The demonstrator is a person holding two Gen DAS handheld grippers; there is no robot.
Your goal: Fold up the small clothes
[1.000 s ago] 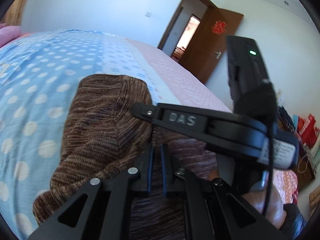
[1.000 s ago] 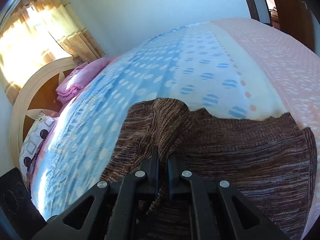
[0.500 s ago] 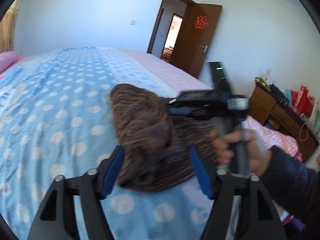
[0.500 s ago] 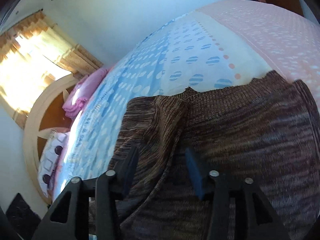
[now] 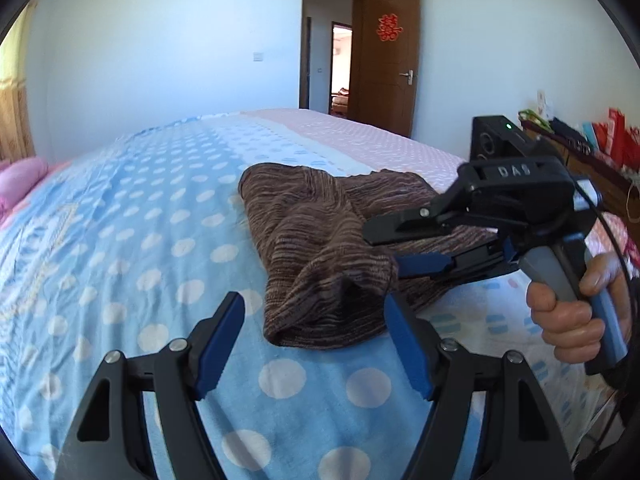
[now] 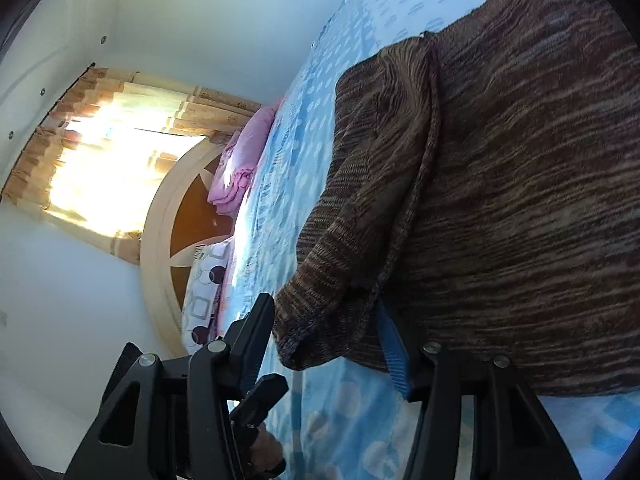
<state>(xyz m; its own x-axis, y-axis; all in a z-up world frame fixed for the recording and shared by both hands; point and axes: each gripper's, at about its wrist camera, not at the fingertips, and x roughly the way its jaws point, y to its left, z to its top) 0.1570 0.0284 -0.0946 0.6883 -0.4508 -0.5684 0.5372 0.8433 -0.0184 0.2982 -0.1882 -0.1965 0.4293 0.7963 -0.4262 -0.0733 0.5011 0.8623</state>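
A brown striped knit garment (image 5: 320, 248) lies folded on the blue polka-dot bedspread (image 5: 132, 240). My left gripper (image 5: 316, 344) is open and empty, just short of the garment's near edge. My right gripper (image 5: 400, 244) shows in the left wrist view, held by a hand at the right, over the garment's right side. In the right wrist view my right gripper (image 6: 328, 344) is open and empty, its jaws on either side of the garment's (image 6: 500, 184) folded corner.
A pink pillow (image 5: 20, 176) and a round headboard (image 6: 168, 216) are at the bed's head. An open wooden door (image 5: 384, 56) is behind the bed. A dresser with bags (image 5: 592, 152) stands at the right. A curtained window (image 6: 100, 152) glows bright.
Both grippers were shut on the garment a second ago and have opened, letting it drop onto the bed. Both have pulled back from it. The left wrist view has levelled.
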